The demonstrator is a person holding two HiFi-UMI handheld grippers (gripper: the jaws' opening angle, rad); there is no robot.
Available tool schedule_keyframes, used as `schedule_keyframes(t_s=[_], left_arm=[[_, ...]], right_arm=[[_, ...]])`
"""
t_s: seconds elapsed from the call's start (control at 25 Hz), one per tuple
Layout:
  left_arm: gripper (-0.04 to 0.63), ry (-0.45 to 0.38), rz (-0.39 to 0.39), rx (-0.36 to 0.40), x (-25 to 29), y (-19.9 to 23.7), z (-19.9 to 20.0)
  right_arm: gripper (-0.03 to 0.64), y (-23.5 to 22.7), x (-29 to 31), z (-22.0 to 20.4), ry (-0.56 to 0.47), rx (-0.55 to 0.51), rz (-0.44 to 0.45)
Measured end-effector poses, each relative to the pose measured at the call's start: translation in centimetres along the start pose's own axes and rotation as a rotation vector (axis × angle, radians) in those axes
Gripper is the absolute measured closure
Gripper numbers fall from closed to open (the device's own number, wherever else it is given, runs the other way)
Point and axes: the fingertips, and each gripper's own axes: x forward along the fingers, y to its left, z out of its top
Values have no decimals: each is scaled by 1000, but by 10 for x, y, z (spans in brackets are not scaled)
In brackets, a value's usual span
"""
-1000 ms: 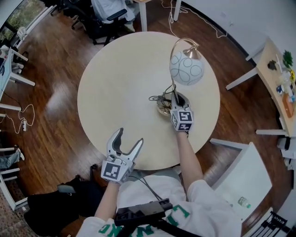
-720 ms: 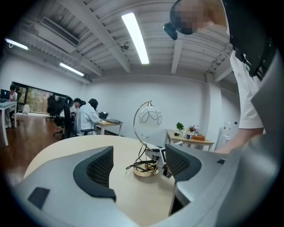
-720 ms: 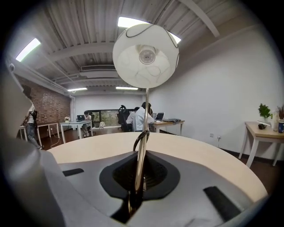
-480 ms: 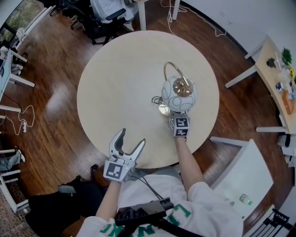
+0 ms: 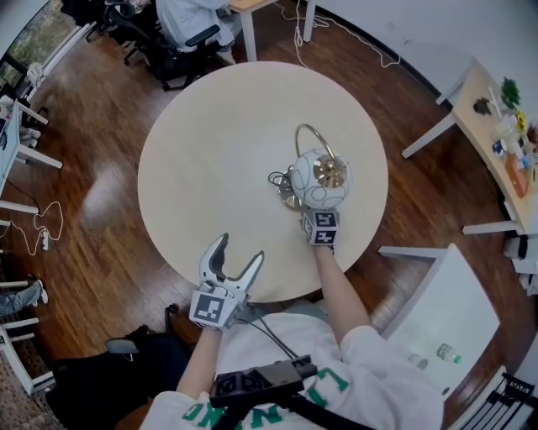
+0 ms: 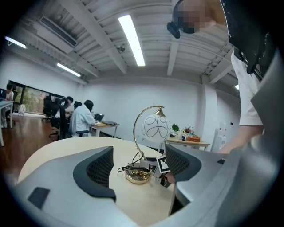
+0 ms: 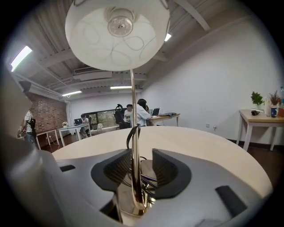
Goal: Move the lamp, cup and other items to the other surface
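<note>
A brass lamp with a white globe shade stands upright on the round beige table, its cord coiled at the base. My right gripper is at the base, its jaws opening. In the right gripper view the thin stem runs between the pads, close to the left one, with a gap on the right; the shade hangs overhead. My left gripper hovers open over the near table edge with nothing in it. The left gripper view looks between its pads at the lamp.
A white table with small bottles stands at the lower right. A wooden desk with plants and bottles is at the far right. People sit at desks beyond the table's far side. Wooden floor surrounds the round table.
The lamp has swung from leaning away to upright, its shade now over the base. My right gripper shifted slightly left with it. The left gripper stayed put.
</note>
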Motion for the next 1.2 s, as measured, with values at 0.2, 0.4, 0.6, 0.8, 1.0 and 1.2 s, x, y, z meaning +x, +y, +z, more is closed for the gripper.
schedule_keyframes(t_s=[0.2, 0.4, 0.6, 0.8, 1.0, 1.2], left_arm=[[248, -35, -36, 9, 6, -17, 14], [247, -69, -104, 17, 18, -47, 30], [247, -93, -225, 82, 40, -96, 42], [247, -108, -339, 91, 56, -153, 56], [248, -109, -507, 136, 71, -225, 51], [249, -121, -664, 163, 87, -289, 40]], right_arm=[[354, -5, -36, 2, 5, 6, 26], [354, -7, -101, 43, -84, -15, 37], [354, -35, -188, 95, -210, -12, -22], [354, -62, -276, 131, -342, 11, -115], [354, -86, -369, 158, -421, -13, -246], [354, -107, -447, 156, -462, -10, -395]])
